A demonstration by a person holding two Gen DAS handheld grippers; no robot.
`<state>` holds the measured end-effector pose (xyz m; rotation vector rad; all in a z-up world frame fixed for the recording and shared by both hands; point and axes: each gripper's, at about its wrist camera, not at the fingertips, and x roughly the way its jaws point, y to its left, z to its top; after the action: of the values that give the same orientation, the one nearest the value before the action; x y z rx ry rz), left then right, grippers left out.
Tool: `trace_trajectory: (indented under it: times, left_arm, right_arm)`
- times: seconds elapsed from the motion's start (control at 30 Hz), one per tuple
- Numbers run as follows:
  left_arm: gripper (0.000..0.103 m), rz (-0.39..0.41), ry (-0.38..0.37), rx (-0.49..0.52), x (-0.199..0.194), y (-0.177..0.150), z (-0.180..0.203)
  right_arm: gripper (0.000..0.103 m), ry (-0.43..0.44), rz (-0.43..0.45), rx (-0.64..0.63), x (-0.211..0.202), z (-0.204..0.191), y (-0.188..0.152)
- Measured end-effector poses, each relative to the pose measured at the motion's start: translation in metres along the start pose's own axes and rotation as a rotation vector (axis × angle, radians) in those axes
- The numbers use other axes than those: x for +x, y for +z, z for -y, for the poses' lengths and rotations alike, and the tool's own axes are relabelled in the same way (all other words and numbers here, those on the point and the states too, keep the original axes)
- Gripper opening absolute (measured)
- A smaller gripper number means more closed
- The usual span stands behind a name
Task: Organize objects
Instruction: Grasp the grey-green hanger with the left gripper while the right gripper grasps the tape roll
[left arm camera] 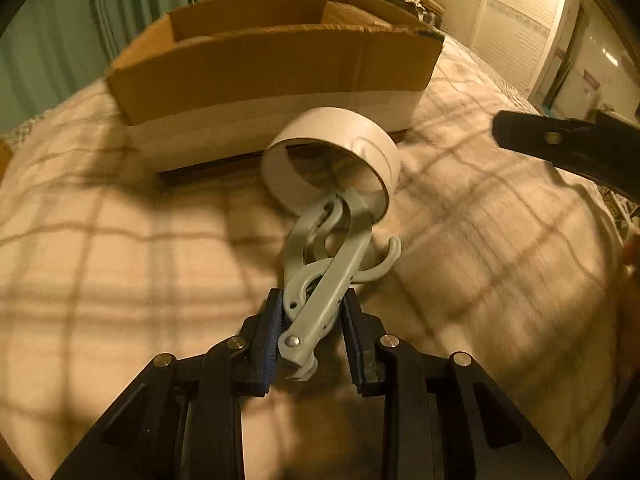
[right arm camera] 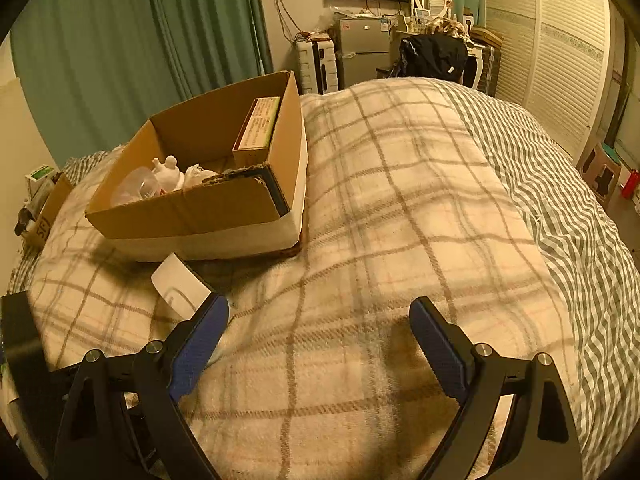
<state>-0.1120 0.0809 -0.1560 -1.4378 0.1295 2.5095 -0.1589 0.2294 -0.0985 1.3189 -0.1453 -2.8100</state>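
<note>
While my left claw (left arm camera: 310,312) pinches a grey clip (left arm camera: 320,280), my right claw (right arm camera: 318,338) hangs spread and empty.

Ahead of my left fingertips the clip's far end grips a white tape roll (left arm camera: 332,160), held above the plaid blanket (left arm camera: 120,240) just short of the cardboard box (left arm camera: 272,68). Beyond and left of my right claw, that box (right arm camera: 192,208) holds a white figurine (right arm camera: 170,174) and a carton (right arm camera: 258,128).
</note>
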Motion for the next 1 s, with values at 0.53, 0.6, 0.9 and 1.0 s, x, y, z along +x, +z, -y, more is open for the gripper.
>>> trace_trajectory:
  times: [0.53, 0.6, 0.9, 1.0]
  left_arm:
    - [0.028, 0.201, 0.131, -0.257, -0.075, 0.009, -0.085]
    - [0.028, 0.209, 0.142, -0.267, -0.078, 0.006, -0.09]
    - [0.028, 0.189, 0.121, -0.284, -0.066, 0.001, -0.099]
    - [0.028, 0.177, 0.118, -0.284, -0.064, 0.0, -0.098]
  right_arm:
    - [0.092, 0.085, 0.005, -0.221, 0.002, -0.047, -0.008]
    - [0.092, 0.106, -0.015, -0.27, 0.008, -0.06, -0.009]
    - [0.09, 0.149, -0.138, -0.341, 0.054, -0.093, 0.003]
    - [0.077, 0.142, -0.163, -0.358, 0.064, -0.099, 0.007]
